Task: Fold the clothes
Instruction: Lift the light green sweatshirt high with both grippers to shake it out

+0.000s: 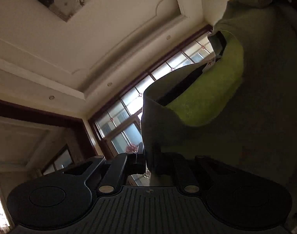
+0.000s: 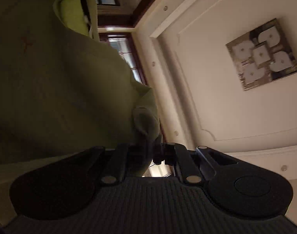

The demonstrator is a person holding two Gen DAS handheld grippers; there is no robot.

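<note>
Both cameras tilt up at the ceiling, so I'm judging this as the lift-and-spread step.

Left gripper (image 1: pixel 146 161): jaws pinched nearly closed on an edge of the olive-green garment (image 1: pixel 255 117), low centre of its frame. The cloth fills the right half of that view, with the neck opening and bright green lining (image 1: pixel 212 97) at centre right.

Right gripper (image 2: pixel 158 155): jaws likewise clamped narrow on a bunched fold of the same garment (image 2: pixel 51 87), which fills the left half of its frame.

Ceiling light panel (image 2: pixel 262 55) at right; windows (image 1: pixel 129 109) behind the cloth.

To do this well, I'd keep both pinches firm, hold the two grips level with each other, and draw them apart until the held edge goes taut. No table shows in either view, so I can't judge the lowering yet.
</note>
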